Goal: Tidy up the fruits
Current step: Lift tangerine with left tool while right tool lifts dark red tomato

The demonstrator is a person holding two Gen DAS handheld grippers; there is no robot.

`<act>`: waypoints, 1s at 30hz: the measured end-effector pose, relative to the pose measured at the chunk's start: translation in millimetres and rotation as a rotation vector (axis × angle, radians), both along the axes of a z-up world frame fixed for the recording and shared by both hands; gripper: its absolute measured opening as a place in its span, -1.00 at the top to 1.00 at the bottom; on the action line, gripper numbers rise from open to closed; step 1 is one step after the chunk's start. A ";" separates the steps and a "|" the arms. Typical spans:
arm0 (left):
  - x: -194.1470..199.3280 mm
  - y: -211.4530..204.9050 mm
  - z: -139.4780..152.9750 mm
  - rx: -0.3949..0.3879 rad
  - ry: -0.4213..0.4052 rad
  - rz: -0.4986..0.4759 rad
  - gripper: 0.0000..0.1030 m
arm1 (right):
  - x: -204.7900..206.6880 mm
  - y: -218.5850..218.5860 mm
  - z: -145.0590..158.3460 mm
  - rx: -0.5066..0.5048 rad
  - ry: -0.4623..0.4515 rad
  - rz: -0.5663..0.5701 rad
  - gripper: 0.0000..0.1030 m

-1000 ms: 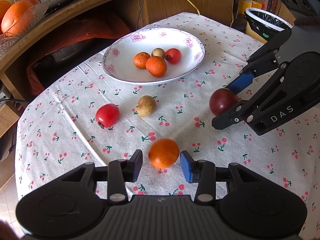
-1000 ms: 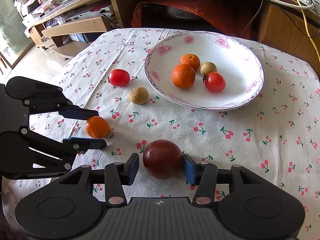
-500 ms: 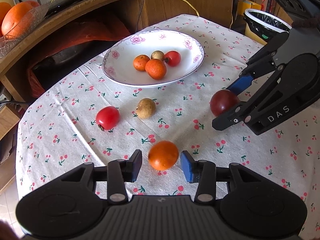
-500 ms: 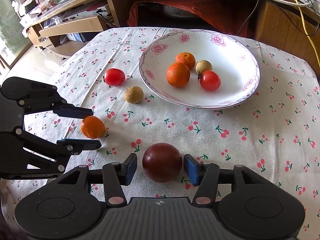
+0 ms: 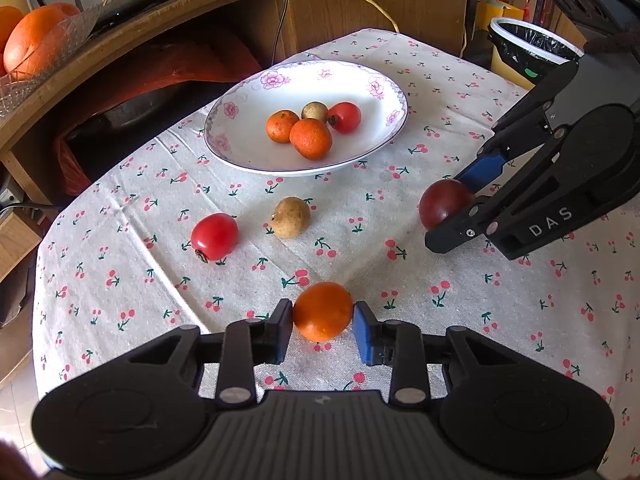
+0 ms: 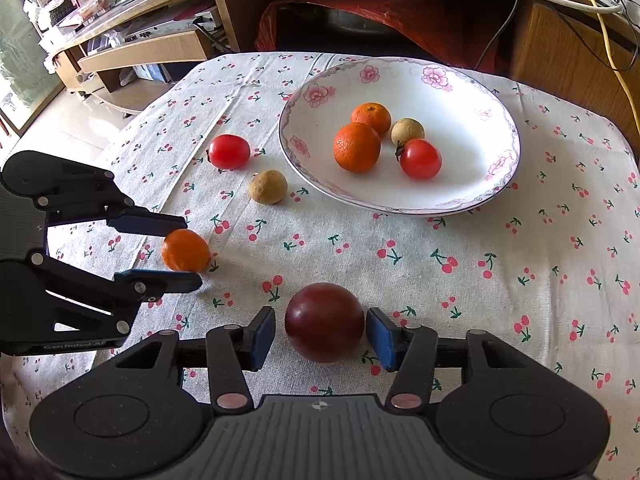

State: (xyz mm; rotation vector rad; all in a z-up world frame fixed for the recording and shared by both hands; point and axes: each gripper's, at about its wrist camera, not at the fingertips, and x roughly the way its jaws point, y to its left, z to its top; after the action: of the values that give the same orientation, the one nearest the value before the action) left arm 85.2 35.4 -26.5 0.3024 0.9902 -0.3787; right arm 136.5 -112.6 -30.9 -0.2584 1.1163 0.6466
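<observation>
Both claws sit low over the cherry-print cotton tablecloth (image 5: 460, 80), each with a fruit between its blue pads. In the left wrist view the left gripper (image 5: 323, 322) is closing on the small round orange tangerine (image 5: 323, 312): both pads appear to touch its sides, pinching it while it rests on the cloth. In the right wrist view the right gripper (image 6: 325, 330) is also closing, around the dark red, glossy round plum (image 6: 325, 322); a sliver of cloth shows at each side, so its pads do not yet press.

The relation that matters is the direction to the white porcelain plate with pink flowers on its rim (image 6: 480, 92). From the tangerine the plate lies ahead, well apart, with a dull tan round fruit (image 5: 291, 217) and a shiny red tomato-like fruit (image 5: 214, 236) lying loose on the cloth between. From the plum the plate lies ahead and slightly right over bare cloth, so I judge the right hand has the shorter, freer path. Neither fruit has a long axis, so grip angle hardly matters.

On the plate two pebbly-skinned oranges, one tan fruit and one red fruit cluster near the middle, touching or nearly so. Smooth spheres like these could roll on the glazed plate when set down.
</observation>
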 end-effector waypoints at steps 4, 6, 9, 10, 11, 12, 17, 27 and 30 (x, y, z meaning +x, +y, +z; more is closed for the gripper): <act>-0.4 -0.5 0.1 0.003 0.000 0.000 0.20 | 1.0 -1.9 0.5 0.003 0.003 -0.014 0.31; -0.3 -0.7 0.0 0.003 0.000 -0.001 0.20 | 0.2 -1.0 0.4 -0.001 -0.002 -0.010 0.31; -0.6 -1.0 0.2 0.000 0.000 -0.002 0.20 | 0.4 -1.3 0.2 -0.001 -0.001 -0.011 0.31; -0.7 -1.4 0.5 0.000 -0.002 -0.005 0.21 | 0.4 -1.3 0.2 0.000 -0.001 -0.012 0.31; -0.8 -1.8 0.8 0.000 -0.004 -0.006 0.21 | 0.4 -1.3 0.0 0.000 -0.002 -0.012 0.31; -0.7 -2.1 1.5 -0.002 -0.006 -0.006 0.21 | 0.6 -1.2 0.0 -0.001 -0.002 -0.011 0.31; 1.3 -4.5 6.0 -0.005 -0.021 -0.009 0.21 | 0.2 -0.9 0.3 -0.002 -0.004 -0.012 0.31; 8.9 -9.2 14.0 -0.006 -0.054 -0.004 0.21 | -1.0 0.7 9.8 0.019 -0.022 -0.012 0.31; 11.9 -9.5 16.2 -0.008 -0.059 0.000 0.21 | -0.9 1.1 13.1 0.027 -0.026 -0.013 0.31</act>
State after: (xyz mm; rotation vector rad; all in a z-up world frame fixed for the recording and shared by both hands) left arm 97.0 25.9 -10.3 0.3045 0.9301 -0.3717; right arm 135.6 -111.5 -17.8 -0.2353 1.0825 0.6448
